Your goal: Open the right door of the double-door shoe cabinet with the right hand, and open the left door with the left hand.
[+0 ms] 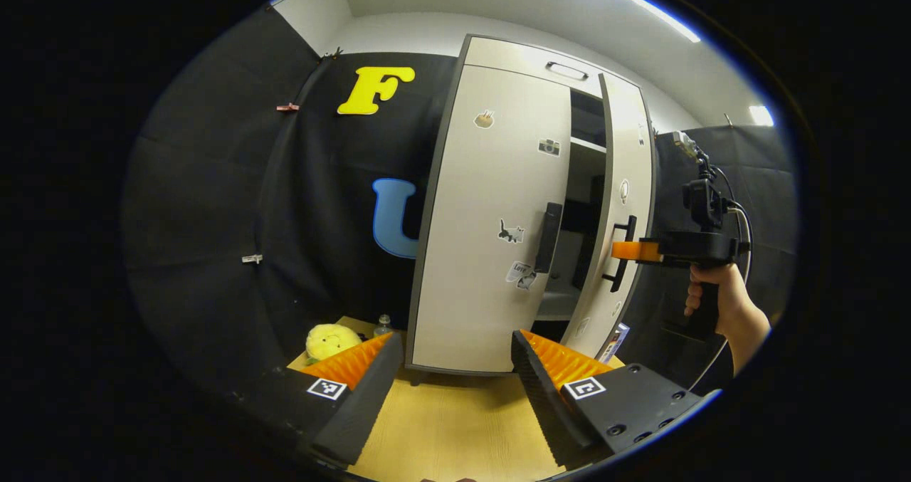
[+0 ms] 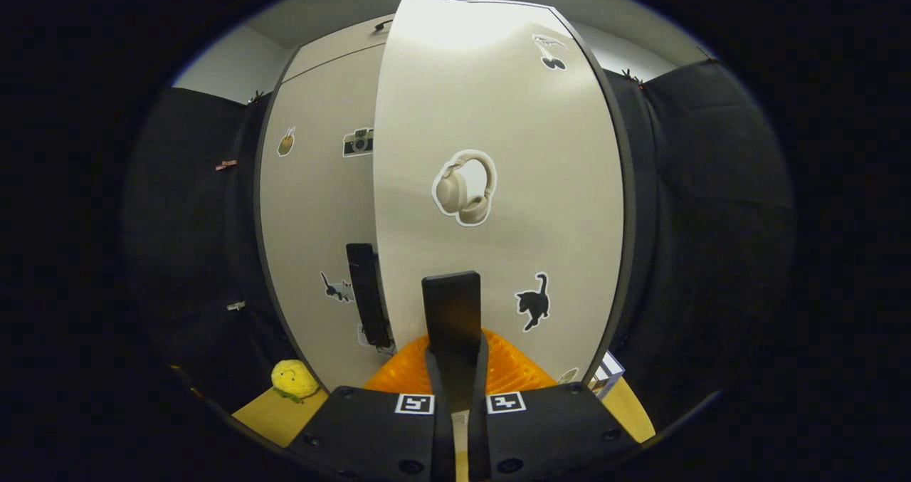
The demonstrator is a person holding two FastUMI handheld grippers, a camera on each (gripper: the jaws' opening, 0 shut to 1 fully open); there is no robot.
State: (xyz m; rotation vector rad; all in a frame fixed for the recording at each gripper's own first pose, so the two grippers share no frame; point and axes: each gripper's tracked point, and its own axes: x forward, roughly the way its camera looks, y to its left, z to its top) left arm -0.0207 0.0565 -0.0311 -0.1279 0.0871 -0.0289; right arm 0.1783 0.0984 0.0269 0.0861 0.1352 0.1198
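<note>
Far to the left of the left gripper [image 1: 452,368], a yellow plush toy [image 1: 331,341] and a small bottle [image 1: 383,324] sit on the wooden table [image 1: 455,432], against the booth's black cloth. Straight ahead of that gripper stands the shoe cabinet [image 1: 530,204], its left door [image 1: 491,218] closed, the dark left handle [image 1: 548,237] just above and beyond the right-hand finger and untouched. The left gripper hangs wide open and empty, its two fingers spread well apart in front of the door's lower edge.

To the right of that, the right door [image 1: 626,211] stands ajar, with shelves showing in the dark gap between the doors. The right gripper [image 1: 626,250], held by a hand [image 1: 715,293] (a cable trails from its grip), reaches in at the right handle [image 1: 620,254]. In the right gripper view the right gripper [image 2: 455,357] has its fingers drawn in tight on either side of the handle [image 2: 452,315], which rises dead centre just ahead of the camera; it appears clamped on it. The right door [image 2: 498,183] is close in front, and the shut left door [image 2: 320,218] with its own handle [image 2: 366,293] lies off to the gripper's left.

By these pictures the job looks under halfway: the right door is partly swung and needs pulling wider, and the left door has yet to be grasped at all.
</note>
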